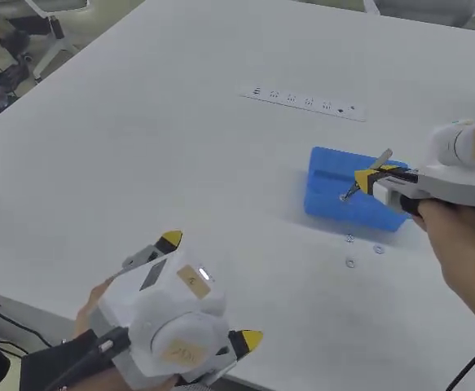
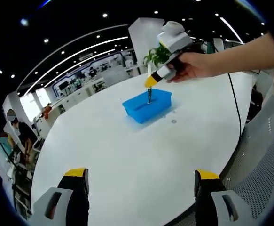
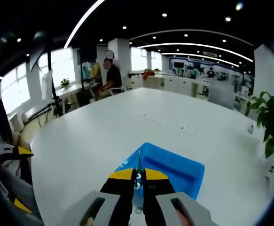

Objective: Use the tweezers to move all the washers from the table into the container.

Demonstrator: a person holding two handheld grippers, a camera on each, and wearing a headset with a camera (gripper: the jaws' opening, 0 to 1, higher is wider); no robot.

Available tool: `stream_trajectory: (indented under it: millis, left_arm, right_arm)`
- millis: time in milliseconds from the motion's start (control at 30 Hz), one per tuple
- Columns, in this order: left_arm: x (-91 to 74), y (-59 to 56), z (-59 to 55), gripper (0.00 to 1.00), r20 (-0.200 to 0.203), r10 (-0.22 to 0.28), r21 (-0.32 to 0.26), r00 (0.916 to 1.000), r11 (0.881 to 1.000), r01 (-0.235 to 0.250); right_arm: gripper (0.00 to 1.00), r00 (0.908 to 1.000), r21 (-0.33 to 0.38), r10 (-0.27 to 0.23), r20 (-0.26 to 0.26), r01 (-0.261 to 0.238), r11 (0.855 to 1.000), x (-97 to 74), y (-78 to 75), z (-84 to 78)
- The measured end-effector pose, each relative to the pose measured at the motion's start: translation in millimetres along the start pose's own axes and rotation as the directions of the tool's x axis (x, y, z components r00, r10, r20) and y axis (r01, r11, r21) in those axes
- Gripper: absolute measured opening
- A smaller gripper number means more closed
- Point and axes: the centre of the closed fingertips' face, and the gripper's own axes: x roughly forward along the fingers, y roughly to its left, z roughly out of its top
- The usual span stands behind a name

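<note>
My right tongs [image 3: 139, 175] clamp the tweezers [image 1: 349, 192], tips down inside the blue container [image 1: 327, 163], well in from the counter's [image 1: 180, 147] near edge. I'd ease the squeeze gently and stay low. Three washers [image 1: 350, 263] lie just beside its near wall. My left tongs [image 2: 141, 176] gape, idle.

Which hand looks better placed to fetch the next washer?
Right. The right gripper is shut on the tweezers above the blue container, and the washers lie on the table just beside it. The left gripper is open, empty and farther off.
</note>
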Motion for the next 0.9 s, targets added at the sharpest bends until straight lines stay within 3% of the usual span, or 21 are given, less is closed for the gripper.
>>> stream_trajectory:
  millis: [900]
  left_arm:
    - [2.2,-3.0,-6.0,0.95,-0.036,-0.016,0.006,0.9992,1.0,0.016]
  right_arm:
    - [0.02,0.9983,0.017,0.001,-0.059,0.0,1.0,35.3,-13.1,-15.5]
